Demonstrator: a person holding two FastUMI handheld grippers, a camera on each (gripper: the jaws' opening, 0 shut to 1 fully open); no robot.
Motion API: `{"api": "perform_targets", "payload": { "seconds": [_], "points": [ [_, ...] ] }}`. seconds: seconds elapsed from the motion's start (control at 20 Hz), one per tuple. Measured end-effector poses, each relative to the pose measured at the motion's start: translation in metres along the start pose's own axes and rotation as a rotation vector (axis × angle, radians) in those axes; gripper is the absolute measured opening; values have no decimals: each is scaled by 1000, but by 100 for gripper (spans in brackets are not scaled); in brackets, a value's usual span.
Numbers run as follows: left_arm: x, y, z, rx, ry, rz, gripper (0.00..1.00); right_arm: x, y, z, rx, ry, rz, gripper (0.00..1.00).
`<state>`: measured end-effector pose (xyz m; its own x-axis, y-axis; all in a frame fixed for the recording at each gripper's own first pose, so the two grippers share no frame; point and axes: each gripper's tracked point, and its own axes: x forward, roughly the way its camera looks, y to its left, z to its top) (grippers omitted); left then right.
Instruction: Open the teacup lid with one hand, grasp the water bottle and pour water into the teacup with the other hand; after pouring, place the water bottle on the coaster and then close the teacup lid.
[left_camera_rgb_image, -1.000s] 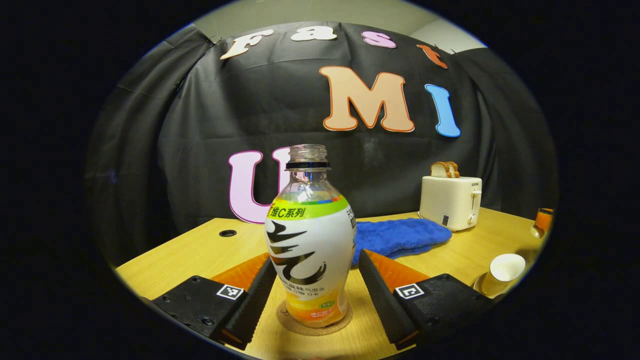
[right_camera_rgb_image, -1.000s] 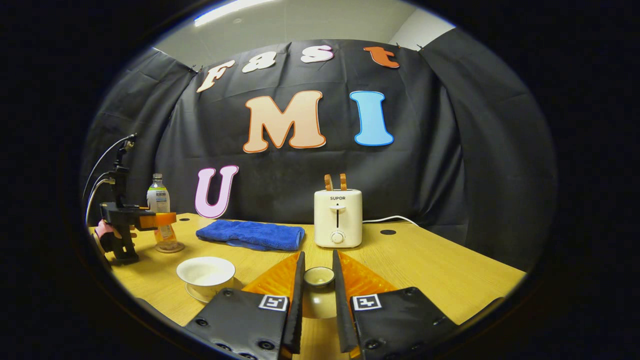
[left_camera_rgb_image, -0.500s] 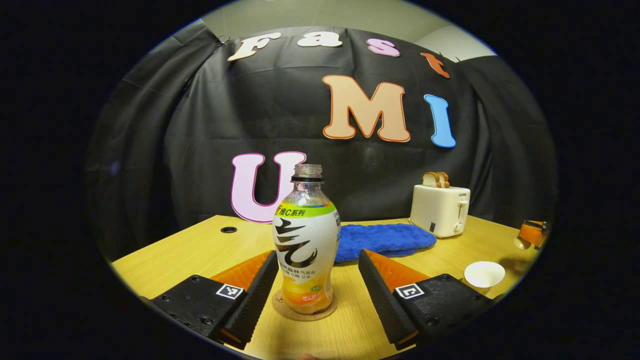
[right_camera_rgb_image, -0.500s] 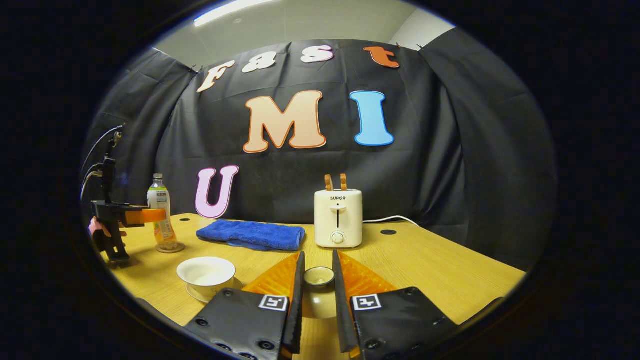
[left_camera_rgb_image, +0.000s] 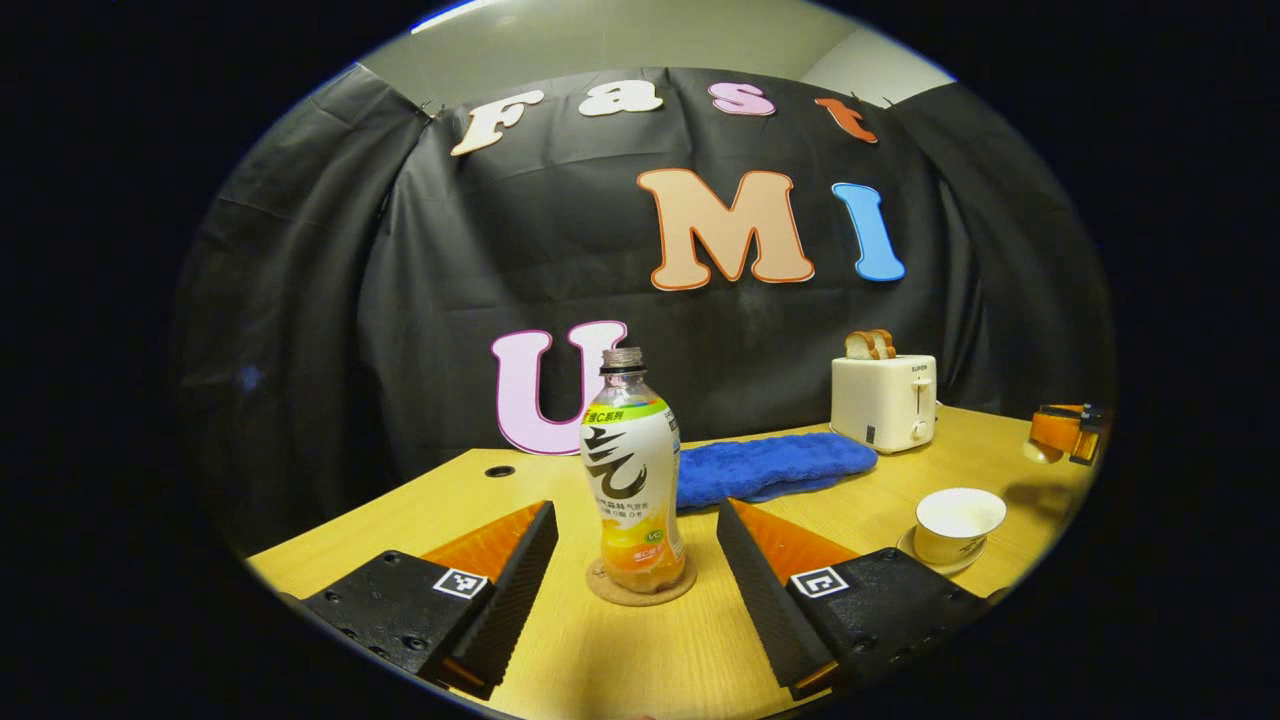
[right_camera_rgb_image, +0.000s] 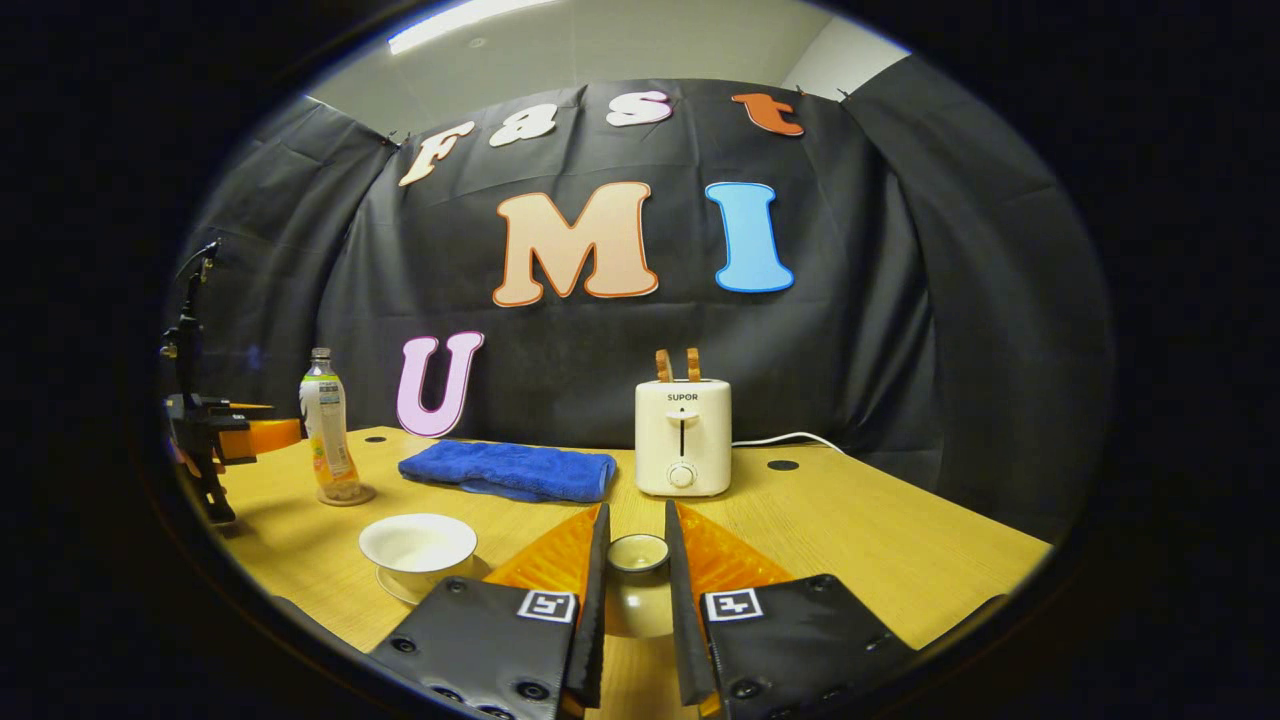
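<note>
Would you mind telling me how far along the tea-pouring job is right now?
Done: the water bottle stands on the coaster, released by the open left gripper. In hand: the right gripper holds the lid. Left: covering the open teacup.

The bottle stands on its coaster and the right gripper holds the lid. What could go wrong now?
1. The lid is pinched between the right gripper fingers, off to the side of the open teacup; it may land crooked.
2. The uncapped water bottle stands on the small coaster between the open left gripper fingers; a bump could topple it.
</note>
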<state>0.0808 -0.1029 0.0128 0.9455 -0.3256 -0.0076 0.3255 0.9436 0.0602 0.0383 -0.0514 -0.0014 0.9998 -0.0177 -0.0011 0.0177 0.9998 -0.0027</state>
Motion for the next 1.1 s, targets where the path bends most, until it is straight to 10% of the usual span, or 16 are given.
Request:
{"api": "perform_targets", "payload": {
  "seconds": [1.1],
  "points": [
    [-15, 17, -15, 17, -25, 26, 93, 18, 108, -5, 14, 19, 400, 33]
  ]
}}
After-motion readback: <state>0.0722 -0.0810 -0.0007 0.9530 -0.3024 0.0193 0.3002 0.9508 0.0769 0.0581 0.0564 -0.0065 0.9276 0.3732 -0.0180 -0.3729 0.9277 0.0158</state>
